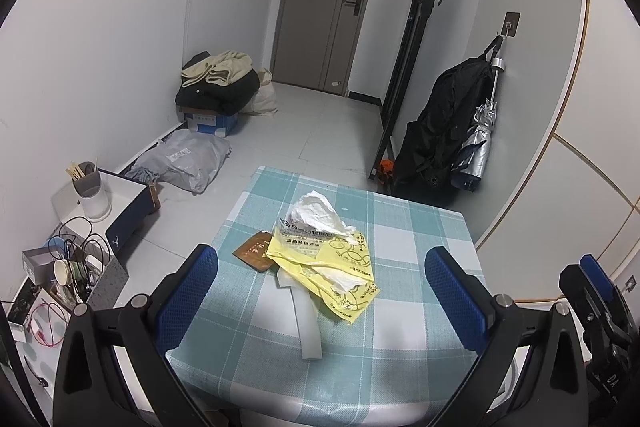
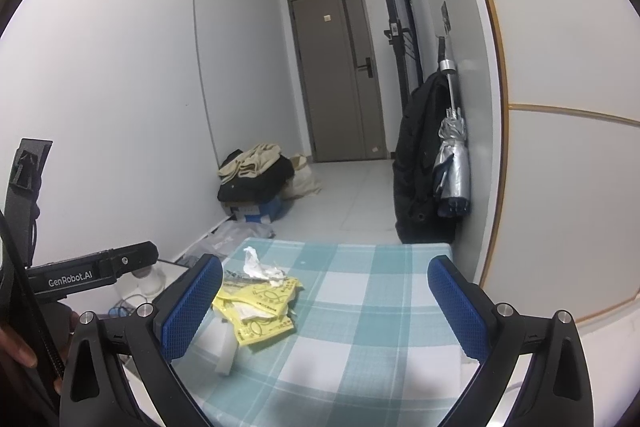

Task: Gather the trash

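Observation:
A heap of trash lies on the small table with the teal checked cloth (image 1: 416,267). It holds a crumpled white tissue (image 1: 316,213), a yellow printed plastic bag (image 1: 336,267), a brown packet (image 1: 254,250) and a grey strip (image 1: 306,323). My left gripper (image 1: 322,291) hovers open over the near part of the table, its blue pads on either side of the heap, touching nothing. In the right wrist view the yellow bag (image 2: 262,303) and the tissue (image 2: 258,267) lie left of centre, close to the left pad. My right gripper (image 2: 326,303) is open and empty above the cloth (image 2: 360,307).
Left of the table stand a white-topped box (image 1: 128,203) with a cup of sticks (image 1: 90,189) and a bin of cables (image 1: 76,267). On the floor lie a grey parcel bag (image 1: 188,163) and clothes on a blue box (image 1: 218,87). A black bag (image 1: 444,131) and an umbrella (image 1: 478,143) hang right.

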Action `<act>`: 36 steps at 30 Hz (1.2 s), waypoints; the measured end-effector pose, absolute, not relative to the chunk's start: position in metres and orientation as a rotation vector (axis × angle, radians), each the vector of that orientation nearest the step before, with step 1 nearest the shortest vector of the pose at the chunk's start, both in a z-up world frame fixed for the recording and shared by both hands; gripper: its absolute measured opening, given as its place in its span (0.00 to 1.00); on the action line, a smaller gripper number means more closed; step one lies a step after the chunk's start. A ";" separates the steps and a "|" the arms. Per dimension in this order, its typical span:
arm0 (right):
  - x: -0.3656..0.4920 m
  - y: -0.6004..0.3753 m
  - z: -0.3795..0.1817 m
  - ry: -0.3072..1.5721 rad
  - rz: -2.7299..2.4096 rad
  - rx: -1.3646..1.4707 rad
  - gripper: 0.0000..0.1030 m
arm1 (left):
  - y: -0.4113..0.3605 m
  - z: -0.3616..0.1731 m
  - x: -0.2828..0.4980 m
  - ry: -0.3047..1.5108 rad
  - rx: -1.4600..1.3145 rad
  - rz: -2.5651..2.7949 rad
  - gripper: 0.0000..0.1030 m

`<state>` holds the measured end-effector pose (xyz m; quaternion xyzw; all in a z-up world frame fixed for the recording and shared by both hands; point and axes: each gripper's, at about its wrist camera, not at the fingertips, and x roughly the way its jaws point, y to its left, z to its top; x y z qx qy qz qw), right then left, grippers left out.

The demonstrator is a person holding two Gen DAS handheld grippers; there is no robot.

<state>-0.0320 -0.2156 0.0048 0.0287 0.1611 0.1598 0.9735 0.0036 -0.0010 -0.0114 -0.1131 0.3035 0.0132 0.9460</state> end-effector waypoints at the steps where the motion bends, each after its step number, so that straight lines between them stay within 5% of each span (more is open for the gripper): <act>1: -0.033 -0.216 0.005 0.326 0.324 0.060 1.00 | -0.001 -0.012 0.004 0.619 -0.231 0.027 0.99; 29: 0.013 -0.233 -0.012 0.493 0.334 0.144 1.00 | -0.006 -0.095 0.056 1.058 -0.183 -0.065 0.98; 36: 0.026 -0.238 -0.017 0.537 0.333 0.160 1.00 | -0.004 -0.117 0.065 1.164 -0.160 -0.071 0.88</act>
